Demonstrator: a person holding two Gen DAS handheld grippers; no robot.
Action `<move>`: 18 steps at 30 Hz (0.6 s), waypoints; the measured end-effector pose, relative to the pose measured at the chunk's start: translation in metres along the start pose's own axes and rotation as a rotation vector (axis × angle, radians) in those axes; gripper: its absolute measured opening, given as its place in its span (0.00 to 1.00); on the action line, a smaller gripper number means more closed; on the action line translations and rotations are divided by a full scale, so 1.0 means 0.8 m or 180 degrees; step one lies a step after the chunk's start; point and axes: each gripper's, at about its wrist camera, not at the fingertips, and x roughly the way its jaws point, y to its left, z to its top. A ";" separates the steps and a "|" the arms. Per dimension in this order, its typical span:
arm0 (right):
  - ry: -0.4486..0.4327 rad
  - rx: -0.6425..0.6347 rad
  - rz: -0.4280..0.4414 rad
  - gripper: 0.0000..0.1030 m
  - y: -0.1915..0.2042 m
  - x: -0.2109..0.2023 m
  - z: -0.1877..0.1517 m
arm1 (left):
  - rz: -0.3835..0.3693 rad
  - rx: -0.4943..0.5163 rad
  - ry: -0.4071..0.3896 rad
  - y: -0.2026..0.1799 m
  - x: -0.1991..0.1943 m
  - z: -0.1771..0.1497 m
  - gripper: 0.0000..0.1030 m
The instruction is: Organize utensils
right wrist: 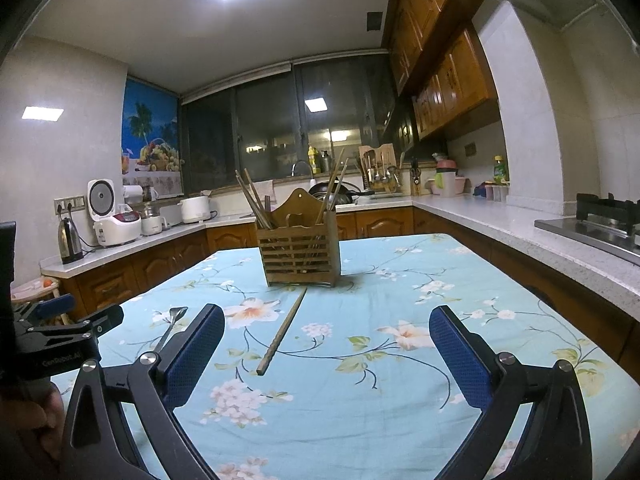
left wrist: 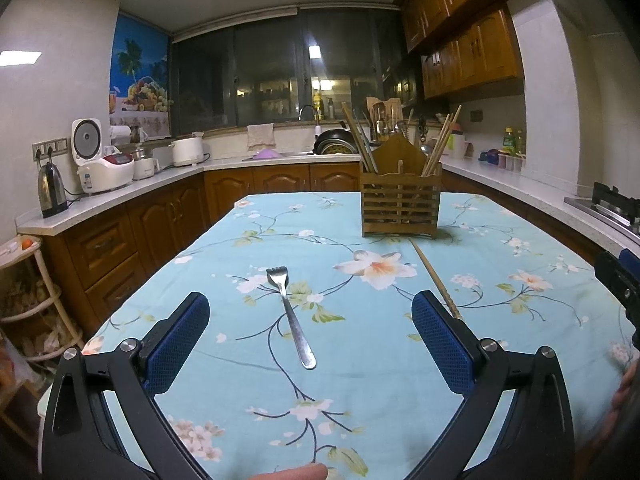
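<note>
the fork point(left wrist: 291, 316) is plain polished steel with a slim handle and short tines; it lies flat in the lower middle of the left wrist frame, tines pointing away toward the top of the frame, handle end nearest the camera. the left tool point(left wrist: 310, 340) hangs released above it, its blue-padded fingers point(left wrist: 176, 344) spread wide on either side, touching nothing. in the right wrist frame the fork shows only partly at lower left, behind the right tool's left finger.

a single wooden chopstick point(right wrist: 282, 330) lies loose in the centre of the right wrist frame, slanting from lower left up toward the holder, its far tip close to the holder's base. the right tool point(right wrist: 326, 354) is also released, fingers wide apart with nothing between them.

the wooden slatted holder point(right wrist: 299, 254) stands upright in the middle of that frame, with a peaked back panel and bundles of chopsticks point(right wrist: 252, 200) leaning out at both ends.

the bench is covered by a pale blue cloth point(right wrist: 360, 400) printed with white and peach blossoms on dark twigs. behind, a kitchen: brown wooden cabinets, a white counter, a kettle point(left wrist: 51, 190) and rice cooker point(left wrist: 105, 168) at mid left, dark windows at centre, a stove point(right wrist: 600, 220) at right.
</note>
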 end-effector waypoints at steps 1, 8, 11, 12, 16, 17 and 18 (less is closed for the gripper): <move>0.0000 -0.0001 -0.0001 1.00 0.000 0.000 0.000 | 0.0004 0.0001 0.0000 0.000 0.000 0.000 1.00; -0.0002 0.0005 0.0006 1.00 -0.001 0.001 0.000 | 0.0004 0.0001 0.0001 0.000 0.000 0.000 1.00; -0.0003 0.0006 0.0009 1.00 -0.001 0.001 0.001 | 0.0004 -0.0003 -0.0007 0.000 0.001 -0.001 1.00; -0.0003 0.0005 0.0008 1.00 -0.001 0.001 0.001 | 0.0004 -0.0001 -0.0008 0.000 0.002 -0.001 1.00; -0.0007 0.0014 0.0013 1.00 -0.001 0.002 0.002 | -0.0005 0.0008 0.0010 0.001 0.002 -0.002 1.00; -0.0007 0.0013 0.0014 1.00 -0.001 0.002 0.002 | -0.0007 0.0011 0.0013 0.001 0.001 -0.002 1.00; -0.0007 0.0013 0.0014 1.00 -0.001 0.002 0.002 | -0.0009 0.0009 0.0018 0.002 0.001 -0.002 1.00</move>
